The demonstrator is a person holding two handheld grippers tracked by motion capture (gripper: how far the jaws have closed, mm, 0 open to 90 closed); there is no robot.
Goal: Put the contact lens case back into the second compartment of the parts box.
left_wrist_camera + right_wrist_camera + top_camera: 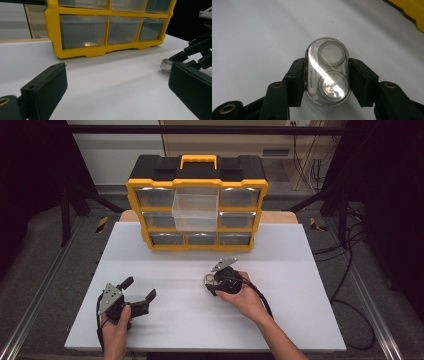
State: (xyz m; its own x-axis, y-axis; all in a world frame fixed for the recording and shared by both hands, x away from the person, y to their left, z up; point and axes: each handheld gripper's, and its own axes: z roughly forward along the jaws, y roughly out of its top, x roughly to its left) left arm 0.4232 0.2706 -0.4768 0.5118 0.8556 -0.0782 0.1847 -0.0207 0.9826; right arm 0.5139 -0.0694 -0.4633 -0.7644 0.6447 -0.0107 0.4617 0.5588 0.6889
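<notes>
Desk point(280, 320) with white top, yellow-and-black drawer organizer point(197, 202) standing at the far edge, centered, black lid with yellow handle on top. Organizer front has clear drawers in rows; one clear drawer point(195, 210) in the upper middle is pulled out toward the person, sticking forward of the frame. Right gripper point(214, 281) sits mid-desk, a little right of center, between the organizer and the near edge, held by the person's right hand point(245, 297). Its jaws are clamped on a small clear case point(328, 72), one jaw on each long side; the case is an oval see-through shell with two round compartments inside, one above the other in the right gripper view, white desk showing below it. In the high view the case shows as a small glinting clear item at the gripper tip point(210, 280), low over or on the desk surface, cannot tell which. Left gripper point(139, 295) is near the near-left corner of the desk, held by the left hand point(116, 330), jaws wide apart with nothing between them, pointing toward the right gripper. Left gripper view looks across the bare desk to the organizer's bottom row of drawers point(110, 30), with its two black jaws low at each side, well apart; the right gripper's linkage and the clear case edge point(166, 65) show at the right of that view. Grippers are well apart from each other.
</notes>
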